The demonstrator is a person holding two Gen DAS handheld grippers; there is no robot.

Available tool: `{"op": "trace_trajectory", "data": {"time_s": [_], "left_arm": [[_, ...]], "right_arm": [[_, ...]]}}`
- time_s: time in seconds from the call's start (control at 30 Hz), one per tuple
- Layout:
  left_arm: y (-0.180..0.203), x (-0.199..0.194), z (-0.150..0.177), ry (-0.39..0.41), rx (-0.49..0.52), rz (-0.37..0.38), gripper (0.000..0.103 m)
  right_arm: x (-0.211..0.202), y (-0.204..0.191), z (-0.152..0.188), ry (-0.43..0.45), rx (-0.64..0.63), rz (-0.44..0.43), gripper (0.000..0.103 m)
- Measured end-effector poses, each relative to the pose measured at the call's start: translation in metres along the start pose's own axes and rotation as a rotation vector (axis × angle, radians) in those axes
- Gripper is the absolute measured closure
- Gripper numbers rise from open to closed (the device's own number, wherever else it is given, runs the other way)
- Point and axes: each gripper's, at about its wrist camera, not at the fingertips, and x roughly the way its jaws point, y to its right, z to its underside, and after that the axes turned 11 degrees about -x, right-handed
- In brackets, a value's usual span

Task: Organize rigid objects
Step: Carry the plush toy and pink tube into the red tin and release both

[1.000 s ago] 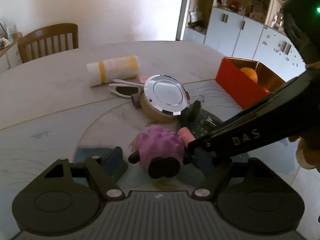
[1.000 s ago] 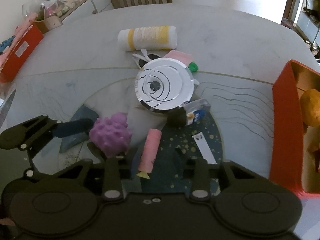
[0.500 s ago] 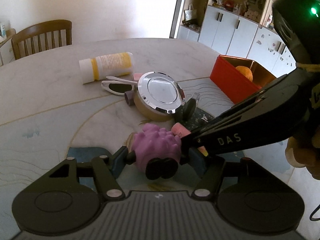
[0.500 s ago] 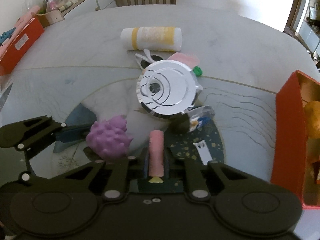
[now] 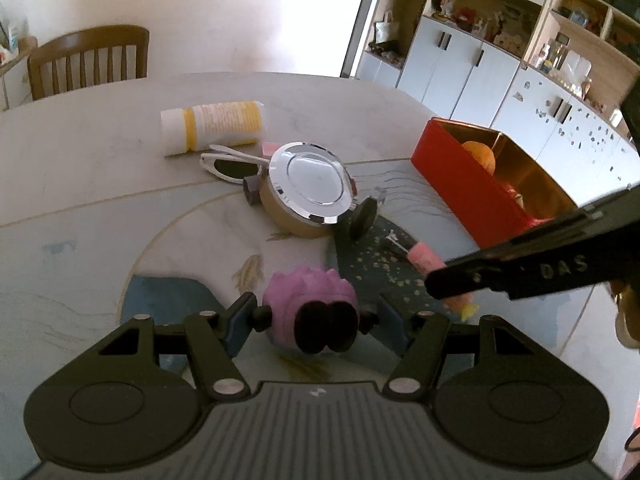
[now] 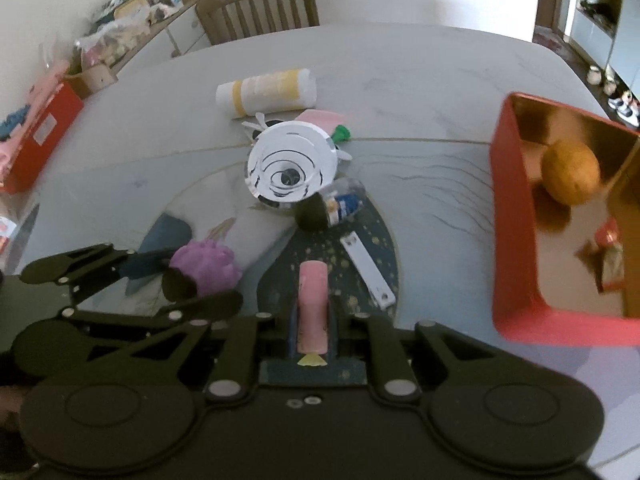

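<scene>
My left gripper (image 5: 314, 314) is shut on a purple knobbly toy (image 5: 310, 300) with black feet, held just above the table; the toy also shows in the right wrist view (image 6: 206, 266). My right gripper (image 6: 313, 320) is shut on a pink cylinder (image 6: 313, 304) with a yellow end and holds it above the dark patterned patch; the cylinder also shows in the left wrist view (image 5: 426, 260). A red tin box (image 6: 516, 240) with an orange (image 6: 570, 176) inside stands at the right.
In the table's middle lie a round tin with a mirrored lid (image 6: 290, 166), a white and yellow bottle (image 6: 266, 90), white sunglasses (image 5: 232, 164), a small jar with a black cap (image 6: 332, 208) and a white nail clipper (image 6: 368, 274). A wooden chair (image 6: 256, 4) stands behind.
My right gripper has closed on the pink cylinder and lifted it off the table toward the right. My left gripper has closed on the purple toy.
</scene>
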Motion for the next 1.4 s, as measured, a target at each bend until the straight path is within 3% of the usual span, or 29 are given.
{"op": "trace_trajectory", "data": {"time_s": [0.37,0.77,1.03,1.4], "left_arm": [[0.015,-0.011,0.003,-0.012,-0.019,-0.033,0.038],[0.044,-0.033,-0.007,0.019,-0.089,-0.041,0.038],[0.094,-0.034,-0.025,0.044,-0.072,-0.014,0.038],[0.179,-0.004,-0.049,0.056,0.004,0.026,0.038]], "right_arm": [[-0.044,0.009,0.021,0.075,0.038,0.0,0.088],[-0.087,0.056,0.031,0.157,0.087,0.029,0.088],[-0.103,0.101,0.03,0.197,0.083,0.063,0.088],[-0.109,0.17,0.027,0.223,0.077,0.097,0.088]]}}
